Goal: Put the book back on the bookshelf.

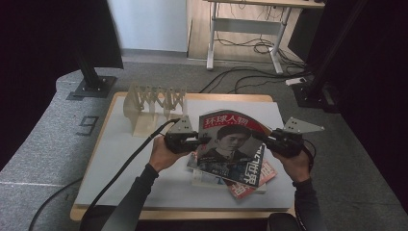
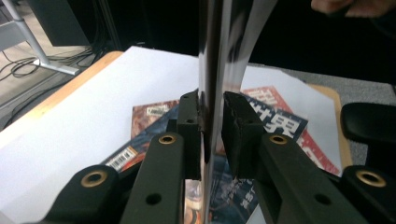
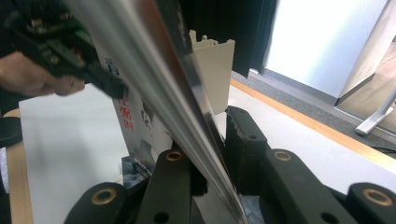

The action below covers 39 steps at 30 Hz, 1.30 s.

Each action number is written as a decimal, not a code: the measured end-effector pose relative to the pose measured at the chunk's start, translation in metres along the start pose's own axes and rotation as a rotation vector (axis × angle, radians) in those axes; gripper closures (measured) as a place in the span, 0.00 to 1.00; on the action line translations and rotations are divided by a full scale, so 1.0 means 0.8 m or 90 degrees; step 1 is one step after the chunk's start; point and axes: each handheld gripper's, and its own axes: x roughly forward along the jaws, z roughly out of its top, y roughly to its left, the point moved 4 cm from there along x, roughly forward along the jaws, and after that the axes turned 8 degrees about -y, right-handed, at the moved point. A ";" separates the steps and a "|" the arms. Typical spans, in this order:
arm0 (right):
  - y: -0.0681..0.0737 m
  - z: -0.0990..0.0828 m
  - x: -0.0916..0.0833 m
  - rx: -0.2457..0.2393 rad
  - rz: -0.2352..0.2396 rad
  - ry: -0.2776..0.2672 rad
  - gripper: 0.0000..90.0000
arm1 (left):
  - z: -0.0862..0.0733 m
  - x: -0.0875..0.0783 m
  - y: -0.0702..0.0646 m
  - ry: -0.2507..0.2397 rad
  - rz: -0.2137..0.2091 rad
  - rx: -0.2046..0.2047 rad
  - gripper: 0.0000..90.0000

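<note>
Magazine (image 1: 230, 144) lifted upright off stack (image 1: 250, 185), left gripper (image 1: 199, 141) and right gripper (image 1: 262, 137) clamped on opposite edges; next, judged: carrying to slotted rack (image 1: 153, 108).

Raised magazine (image 1: 232, 142) between both tongs, over stacked magazines (image 1: 250, 180); rack (image 1: 153, 108) behind, perhaps left

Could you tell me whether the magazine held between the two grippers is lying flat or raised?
Raised: the magazine stands upright, cover facing the person, above the pile.
</note>
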 end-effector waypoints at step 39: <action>-0.025 -0.148 0.005 0.105 -0.173 0.154 0.03 | 0.052 -0.012 0.008 -0.023 0.041 -0.015 0.96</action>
